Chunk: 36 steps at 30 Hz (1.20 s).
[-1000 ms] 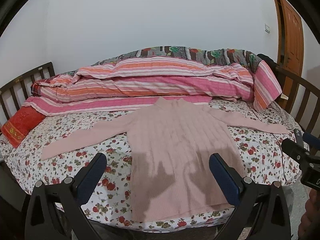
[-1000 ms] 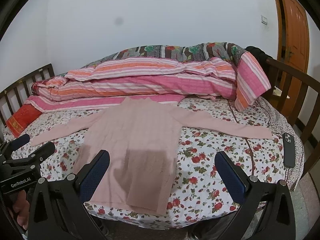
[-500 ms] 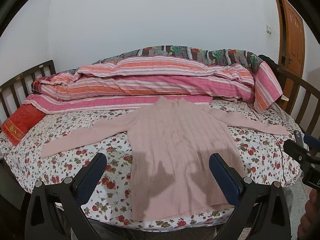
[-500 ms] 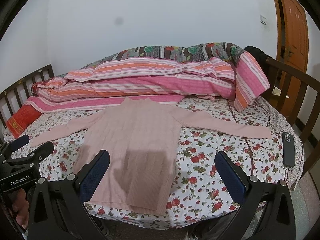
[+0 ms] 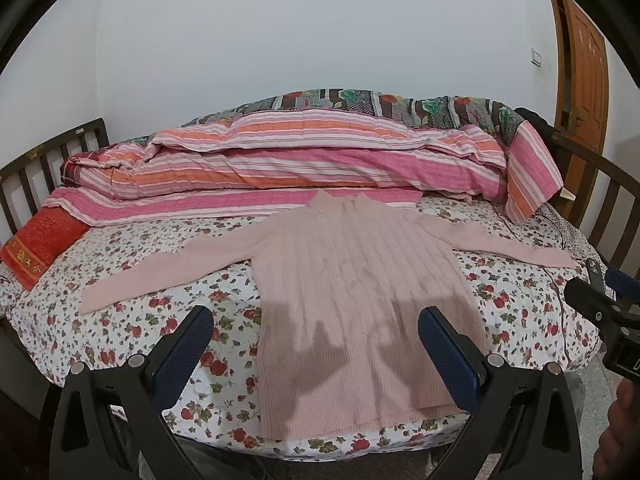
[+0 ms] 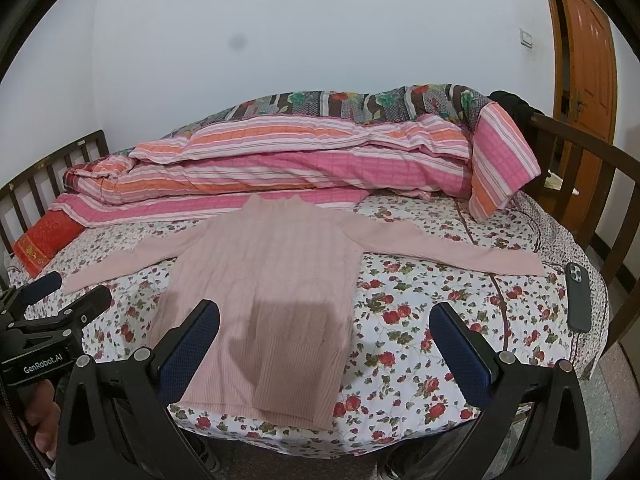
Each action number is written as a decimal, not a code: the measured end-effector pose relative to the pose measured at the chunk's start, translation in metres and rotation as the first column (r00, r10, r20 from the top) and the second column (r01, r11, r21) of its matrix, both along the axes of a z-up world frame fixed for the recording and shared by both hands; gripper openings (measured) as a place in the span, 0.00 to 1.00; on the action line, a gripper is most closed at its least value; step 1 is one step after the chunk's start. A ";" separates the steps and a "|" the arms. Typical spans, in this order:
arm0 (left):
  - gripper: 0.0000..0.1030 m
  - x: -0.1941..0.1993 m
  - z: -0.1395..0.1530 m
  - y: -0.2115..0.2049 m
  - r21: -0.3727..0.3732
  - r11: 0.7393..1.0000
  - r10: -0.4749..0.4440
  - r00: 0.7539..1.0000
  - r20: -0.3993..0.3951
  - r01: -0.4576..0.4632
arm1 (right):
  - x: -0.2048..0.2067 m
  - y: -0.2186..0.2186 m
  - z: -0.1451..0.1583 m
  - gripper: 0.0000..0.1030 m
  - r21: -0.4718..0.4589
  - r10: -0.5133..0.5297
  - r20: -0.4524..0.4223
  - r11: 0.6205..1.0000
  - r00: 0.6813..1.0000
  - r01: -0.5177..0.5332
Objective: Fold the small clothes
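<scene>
Change since the earlier frames: almost none; both views hold nearly the same framing, with only a slight drift of the camera, and the garment lies as it did.

Item, task object: pink ribbed sweater (image 5: 352, 296), laid flat and face-up on the floral bedsheet (image 5: 132, 320), centre of the left wrist view, centre-left of the right wrist view. Collar toward the top of the frame, touching the edge of the striped quilt (image 5: 304, 168); hem at the near edge of the bed. Both sleeves spread outward to left and right. No fold visible anywhere.

Item, left gripper (image 5: 314, 344): bottom of its own frame, jaws spread wide, holding nothing, hovering short of the hem. It also shows at the lower left of the right wrist view.

Item, right gripper (image 6: 324, 336): bottom of its own frame, jaws spread wide, empty, set over the sweater's right hem corner and bare sheet.

Item, other: dark phone (image 6: 579, 297) on the sheet at right, just beyond the sleeve cuff; red cushion (image 5: 38, 248) at left; wooden door (image 6: 586, 48) upper right.

Progress, judged: garment spread and ready; folding not begun. Sleeves and body all remain to be folded.
</scene>
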<state>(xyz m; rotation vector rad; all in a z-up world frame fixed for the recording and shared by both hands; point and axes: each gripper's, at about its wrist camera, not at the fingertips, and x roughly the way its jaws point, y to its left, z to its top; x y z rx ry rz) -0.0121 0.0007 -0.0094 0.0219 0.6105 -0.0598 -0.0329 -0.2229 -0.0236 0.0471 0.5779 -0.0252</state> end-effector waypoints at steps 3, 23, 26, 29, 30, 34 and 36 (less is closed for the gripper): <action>1.00 0.000 -0.002 -0.001 -0.002 1.000 0.001 1.000 -0.004 -0.001 | 0.000 0.000 -0.001 1.00 -0.002 0.002 -0.001 1.000 1.000 -0.002; 1.00 0.000 -0.003 -0.002 -0.003 1.000 0.000 1.000 -0.004 0.000 | -0.001 0.003 -0.001 1.00 0.000 0.005 0.001 1.000 1.000 -0.005; 1.00 0.000 -0.002 -0.001 -0.002 1.000 0.000 1.000 -0.005 0.000 | -0.001 0.004 -0.001 1.00 0.000 0.005 0.003 1.000 1.000 -0.005; 1.00 0.000 -0.002 -0.001 -0.003 1.000 0.001 1.000 -0.004 -0.001 | -0.002 0.004 0.000 1.00 0.000 0.006 0.004 1.000 1.000 -0.006; 1.00 0.000 -0.002 -0.001 -0.003 1.000 0.000 1.000 -0.005 0.000 | -0.002 0.004 0.000 1.00 0.000 0.006 0.004 1.000 1.000 -0.006; 1.00 -0.001 -0.001 -0.002 -0.009 1.000 -0.001 1.000 -0.002 0.001 | -0.002 0.004 0.000 1.00 0.000 0.006 0.005 1.000 1.000 -0.006; 1.00 0.000 0.001 -0.002 -0.011 1.000 -0.004 1.000 -0.001 0.004 | -0.002 0.006 0.001 1.00 -0.004 0.008 0.007 1.000 1.000 -0.008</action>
